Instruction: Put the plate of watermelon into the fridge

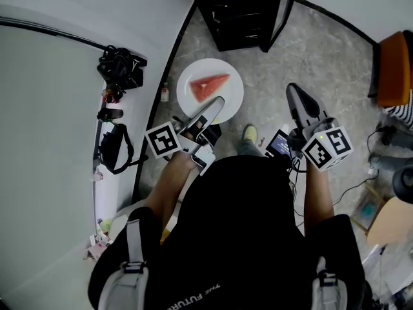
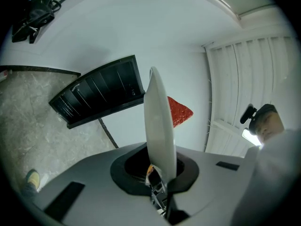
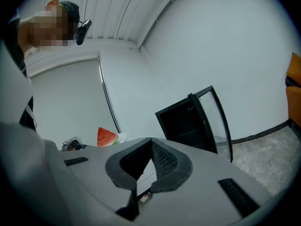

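White plate (edge-on, watermelon half hidden) pinched by left hand-held gripper; right hand-held gripper closed, empty.

I see a grey marbled floor with a small bottle at its left edge, against the wall. A black bag sits on the white surface far left. An orange chair stands at the floor's right edge, with a black cable nearby.

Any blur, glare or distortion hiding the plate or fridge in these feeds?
Head view: sharp, evenly lit, plate and watermelon clear, straight edges bowed by the wide lens. Left gripper view: plate edge-on, crisp, corners black. Right gripper view: fridge clear, no glare.
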